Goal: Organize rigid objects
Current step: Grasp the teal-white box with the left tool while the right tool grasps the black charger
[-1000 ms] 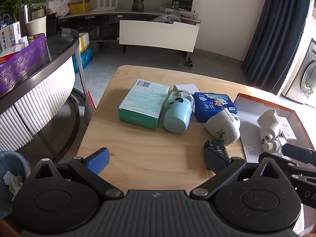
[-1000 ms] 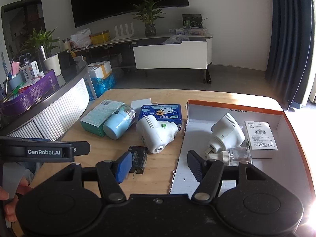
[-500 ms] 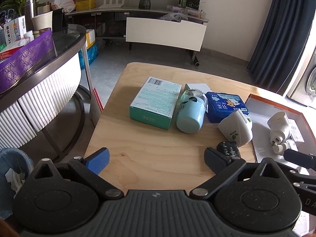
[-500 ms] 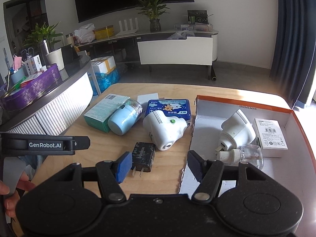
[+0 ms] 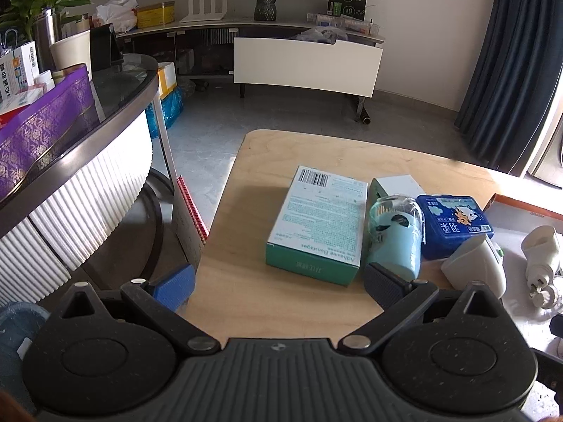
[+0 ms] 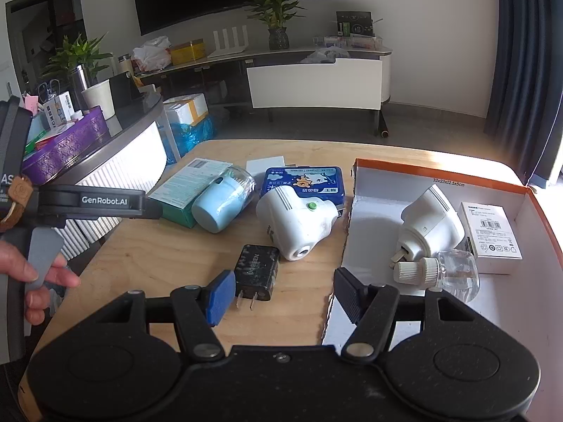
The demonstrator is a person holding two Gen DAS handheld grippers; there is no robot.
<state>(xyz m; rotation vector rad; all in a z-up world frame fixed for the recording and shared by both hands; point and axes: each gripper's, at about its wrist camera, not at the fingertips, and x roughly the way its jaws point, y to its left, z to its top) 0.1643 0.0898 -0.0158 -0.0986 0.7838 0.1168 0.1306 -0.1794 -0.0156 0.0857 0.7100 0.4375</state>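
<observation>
Both grippers were held with jaws apart and empty above the pale wooden table (image 6: 147, 260): the right gripper (image 6: 281, 299) over a black two-pronged charger plug (image 6: 257, 272), the left gripper (image 5: 279, 283) before a teal cardboard bandage box (image 5: 320, 225). Beyond lay a pale blue cylindrical container (image 5: 396, 242), touching the box, a white plastic plug-in device (image 6: 299, 221) and a blue tin (image 6: 304, 184); the orange-rimmed white box (image 6: 499, 183) was already partly filled. A crowded grasp was judged liable to nudge the round container into rolling, or to knock its neighbours.
</observation>
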